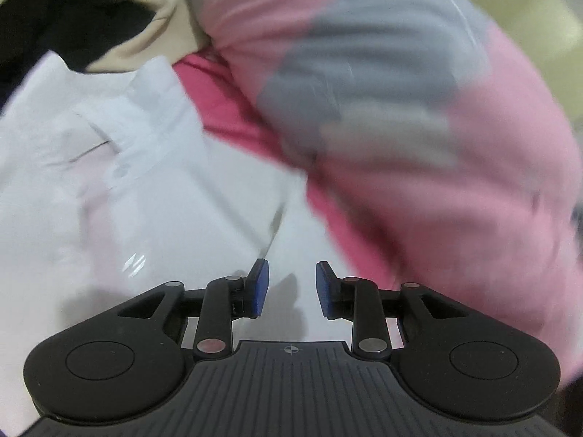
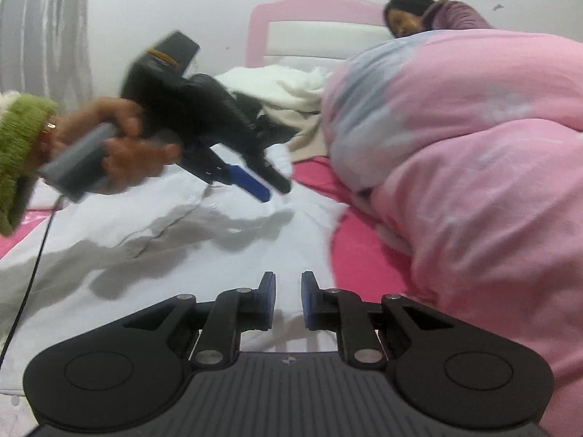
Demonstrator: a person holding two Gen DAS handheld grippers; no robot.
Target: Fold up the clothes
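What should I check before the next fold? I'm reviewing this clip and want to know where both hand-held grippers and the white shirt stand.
1. Left hand-held gripper empty, pads apart: ok.
2. Right hand-held gripper empty, narrow gap between pads: ok.
3. White shirt lying on the bed, collar visible: ok.
4. Shirt flat: not ok, ridges and folds show near the left hand.
5. Pink duvet off the shirt: cannot tell, it bulges right beside it.
6. Cable off the shirt: not ok, it trails across the fabric.

No readable text, label, brand or number shows anywhere. Only a small crosshair sign (image 1: pixel 290 349) marks the ribbed black gripper body behind the jaws.
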